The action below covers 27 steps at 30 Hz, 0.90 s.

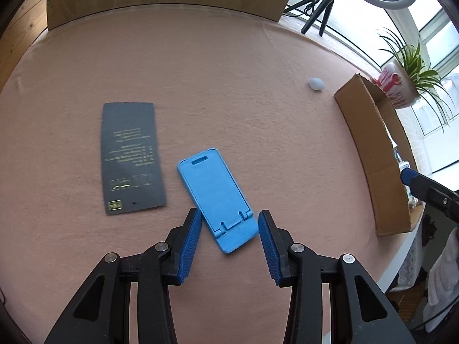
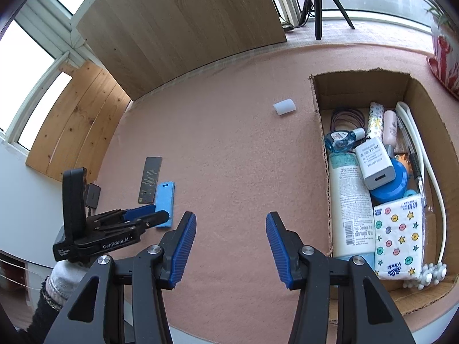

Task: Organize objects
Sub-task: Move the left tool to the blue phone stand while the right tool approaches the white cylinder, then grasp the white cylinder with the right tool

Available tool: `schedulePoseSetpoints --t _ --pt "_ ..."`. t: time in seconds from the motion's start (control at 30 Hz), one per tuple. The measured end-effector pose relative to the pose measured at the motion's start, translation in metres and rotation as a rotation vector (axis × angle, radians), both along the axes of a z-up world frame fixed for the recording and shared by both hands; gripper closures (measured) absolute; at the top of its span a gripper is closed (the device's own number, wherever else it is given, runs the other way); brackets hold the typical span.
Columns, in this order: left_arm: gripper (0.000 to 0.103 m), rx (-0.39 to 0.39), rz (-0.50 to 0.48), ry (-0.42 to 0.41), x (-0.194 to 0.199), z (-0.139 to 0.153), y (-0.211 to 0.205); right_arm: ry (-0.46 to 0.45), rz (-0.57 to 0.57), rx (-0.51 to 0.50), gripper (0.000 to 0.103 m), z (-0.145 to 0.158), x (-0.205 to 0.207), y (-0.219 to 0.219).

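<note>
A blue folding phone stand (image 1: 216, 197) lies flat on the pink table cloth. My left gripper (image 1: 229, 218) is open, with its fingertips on either side of the stand's near end. A dark card with gold print (image 1: 130, 157) lies just left of the stand. A small white cap (image 1: 315, 84) lies farther back on the right. The stand (image 2: 165, 200), card (image 2: 149, 179) and cap (image 2: 284, 106) also show in the right wrist view. My right gripper (image 2: 231, 220) is open and empty over bare cloth, left of the cardboard box (image 2: 321, 132).
The open box (image 1: 370, 154) at the table's right edge holds a lotion bottle (image 2: 348, 209), a tissue pack (image 2: 400, 238), a white charger (image 2: 374, 163), a white cable and several small items. A potted plant (image 1: 401, 86) and a tripod (image 1: 318, 11) stand behind. A wooden board (image 2: 183, 25) leans at the back.
</note>
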<state>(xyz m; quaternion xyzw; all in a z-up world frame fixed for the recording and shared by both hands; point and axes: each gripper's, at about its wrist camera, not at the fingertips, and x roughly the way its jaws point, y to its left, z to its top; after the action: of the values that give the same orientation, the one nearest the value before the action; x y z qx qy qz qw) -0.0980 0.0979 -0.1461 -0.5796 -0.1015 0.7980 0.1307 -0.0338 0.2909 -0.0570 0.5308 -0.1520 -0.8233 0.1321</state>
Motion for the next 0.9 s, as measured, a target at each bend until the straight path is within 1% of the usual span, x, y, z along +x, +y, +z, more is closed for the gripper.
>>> schedulePoseSetpoints --t 0.07,0.2,0.27,0.33,0.43,0.5,0.6,0.7,0.83,0.9 --pt "0.059 -0.004 -0.001 -0.004 -0.001 0.0 0.008 0.009 0.013 0.03 0.056 0.001 0.0 -0.005" --pt "0.059 -0.029 -0.023 0.019 -0.001 0.004 0.021 0.02 0.032 0.072 0.056 0.001 -0.003 -0.013" --pt "0.058 -0.028 -0.032 0.03 -0.001 0.006 0.026 0.023 0.048 0.097 0.056 0.002 -0.011 -0.016" --pt "0.058 -0.052 -0.035 0.046 0.0 0.011 0.028 0.022 0.055 0.118 0.056 0.004 -0.023 -0.017" --pt "0.058 -0.07 -0.037 0.067 0.002 0.017 0.029 0.015 0.048 0.107 0.056 0.006 -0.043 -0.017" --pt "0.058 -0.069 -0.041 0.077 0.003 0.02 0.029 -0.002 0.018 0.102 0.056 0.007 -0.059 -0.014" --pt "0.058 -0.096 -0.043 0.095 0.006 0.023 0.025 -0.023 -0.01 0.09 0.056 0.005 -0.084 -0.012" --pt "0.058 -0.07 -0.031 0.089 0.008 0.025 0.015 -0.066 -0.016 0.087 0.056 -0.002 -0.109 -0.012" --pt "0.058 -0.032 0.001 0.08 0.012 0.026 0.001 -0.104 -0.021 0.142 0.056 -0.011 -0.144 -0.014" --pt "0.058 -0.031 0.01 0.086 0.016 0.029 -0.006 -0.118 -0.025 0.171 0.056 -0.014 -0.156 -0.013"
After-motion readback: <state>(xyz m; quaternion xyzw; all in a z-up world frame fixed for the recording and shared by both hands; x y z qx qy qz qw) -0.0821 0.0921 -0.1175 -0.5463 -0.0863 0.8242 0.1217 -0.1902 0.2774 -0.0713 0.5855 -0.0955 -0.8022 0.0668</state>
